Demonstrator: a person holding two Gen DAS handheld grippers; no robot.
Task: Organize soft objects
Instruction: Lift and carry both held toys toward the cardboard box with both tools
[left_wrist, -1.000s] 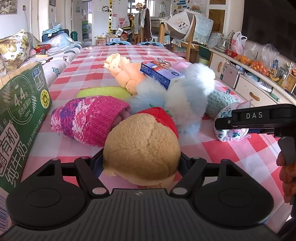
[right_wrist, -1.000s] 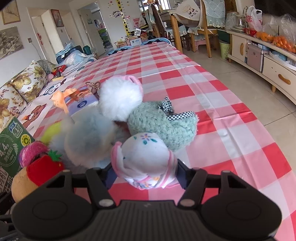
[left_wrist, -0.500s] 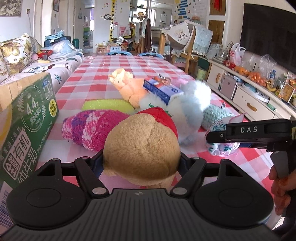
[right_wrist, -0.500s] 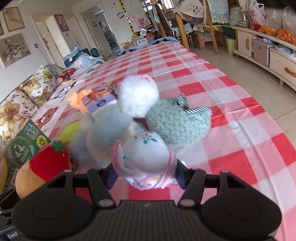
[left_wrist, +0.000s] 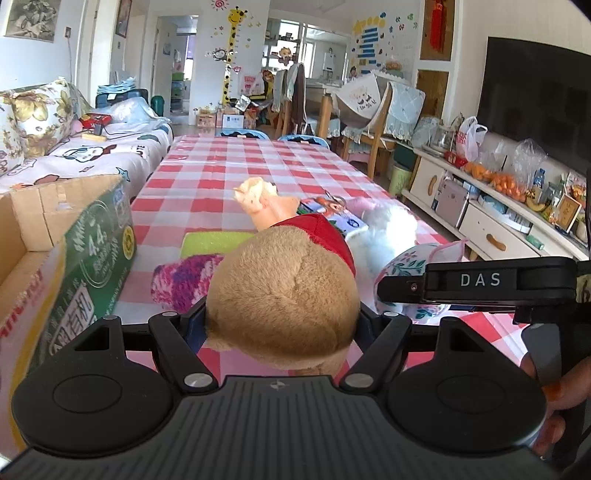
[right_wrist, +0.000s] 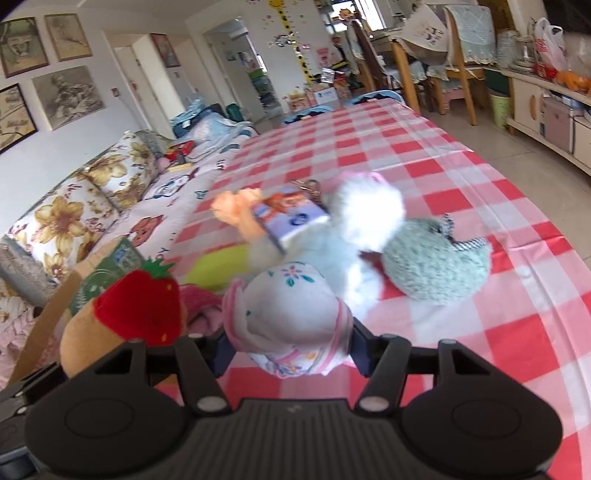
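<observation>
My left gripper (left_wrist: 282, 321) is shut on a round tan plush with a red strawberry top (left_wrist: 284, 291), held above the checked tablecloth (left_wrist: 236, 166); the same plush (right_wrist: 122, 325) shows at the left of the right wrist view. My right gripper (right_wrist: 290, 347) is shut on a small white floral pouch with pink trim (right_wrist: 291, 317), which also appears as the pouch (left_wrist: 410, 266) beside the left one. On the table lie a pink knitted piece (left_wrist: 184, 280), a green sponge-like pad (left_wrist: 214, 242), a peach plush (left_wrist: 266, 206), a white fluffy toy (right_wrist: 369, 210) and a grey-green knitted toy (right_wrist: 436, 266).
An open green-printed cardboard box (left_wrist: 55, 251) stands at the left table edge. A small blue printed carton (right_wrist: 291, 218) lies among the toys. A sofa (right_wrist: 92, 206) runs along the left; chairs (left_wrist: 373, 122) and a low cabinet (left_wrist: 491, 225) stand to the right. A hand (left_wrist: 554, 391) holds the right tool.
Both grippers have risen with their loads and tipped up, so more of the room shows. The box's open top has come into the left wrist view. Both grips are unchanged.
</observation>
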